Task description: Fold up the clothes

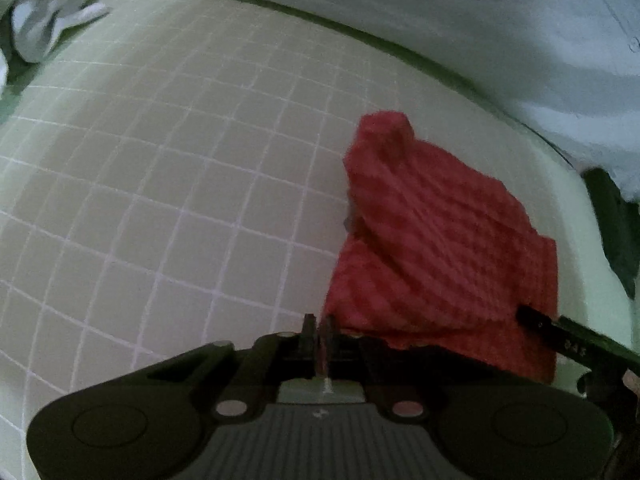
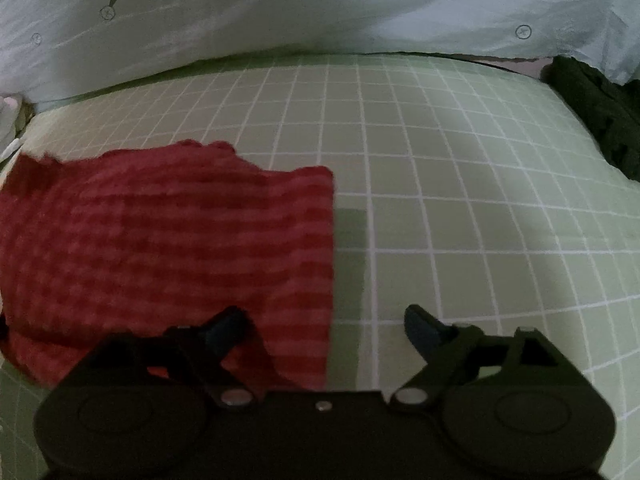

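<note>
1. While the left gripper (image 1: pixel 319 330) sits with its two fingers pressed together, a thin edge of the red striped knit garment (image 1: pixel 436 248) is pinched between them at the garment's near-left corner.
2. Left wrist view: garment is bunched and partly lifted, rising from the pinched corner to a peak at its far end; near part rests on the green grid-pattern sheet (image 1: pixel 168 168).
3. Right gripper (image 2: pixel 326 326) has its fingers spread wide apart, holding nothing.
4. Right wrist view: left finger overlaps the garment's (image 2: pixel 168 240) near-right part; contact cannot be told. Right finger is over bare sheet (image 2: pixel 460 200), clear of the garment.
5. Garment's right edge runs straight between the two right fingers, slightly closer to the left one.
6. One black finger of the right gripper (image 1: pixel 560 332) shows in the left wrist view at the garment's right side, tip over the red fabric.
7. White bedding with a carrot print (image 2: pixel 320 4) lies along the far edge of the sheet, well apart from the garment.
8. Dark green cloth (image 2: pixel 596 112) sits at the far-right corner of the sheet.
9. White-grey crumpled cloth (image 1: pixel 48 12) sits at the far left in the left wrist view.
10. Both views are dim and blurred; knit detail unclear.
</note>
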Tool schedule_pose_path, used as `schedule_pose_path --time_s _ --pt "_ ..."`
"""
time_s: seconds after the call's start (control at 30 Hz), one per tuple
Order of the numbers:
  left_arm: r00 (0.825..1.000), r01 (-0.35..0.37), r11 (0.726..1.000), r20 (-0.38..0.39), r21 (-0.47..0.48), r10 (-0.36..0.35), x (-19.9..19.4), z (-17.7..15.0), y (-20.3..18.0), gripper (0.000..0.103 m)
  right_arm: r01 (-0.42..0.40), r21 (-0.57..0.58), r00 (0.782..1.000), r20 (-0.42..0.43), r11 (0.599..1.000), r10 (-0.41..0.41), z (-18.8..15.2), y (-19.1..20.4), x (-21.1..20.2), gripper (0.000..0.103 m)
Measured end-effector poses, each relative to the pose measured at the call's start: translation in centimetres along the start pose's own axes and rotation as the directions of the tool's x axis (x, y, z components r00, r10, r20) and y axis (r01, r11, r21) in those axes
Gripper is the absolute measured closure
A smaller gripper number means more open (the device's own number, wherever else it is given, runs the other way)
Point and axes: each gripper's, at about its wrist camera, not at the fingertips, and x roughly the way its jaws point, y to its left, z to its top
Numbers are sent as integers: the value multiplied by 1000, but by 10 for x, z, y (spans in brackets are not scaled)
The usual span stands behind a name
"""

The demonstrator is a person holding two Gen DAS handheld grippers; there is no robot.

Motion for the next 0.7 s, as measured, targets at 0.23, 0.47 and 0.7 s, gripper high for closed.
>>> schedule_pose_path --time_s 0.23,0.47,0.7 --pt "993 59 998 98 24 -61 -11 14 -8 36 -62 126 998 25 990 59 5 -10 -6 14" --pt "996 54 988 62 146 -64 17 28 -39 26 -141 84 989 50 986 137 21 3 2 12" --pt "999 46 982 14 181 -49 41 46 -55 26 -171 8 985 21 985 171 41 27 24 12"
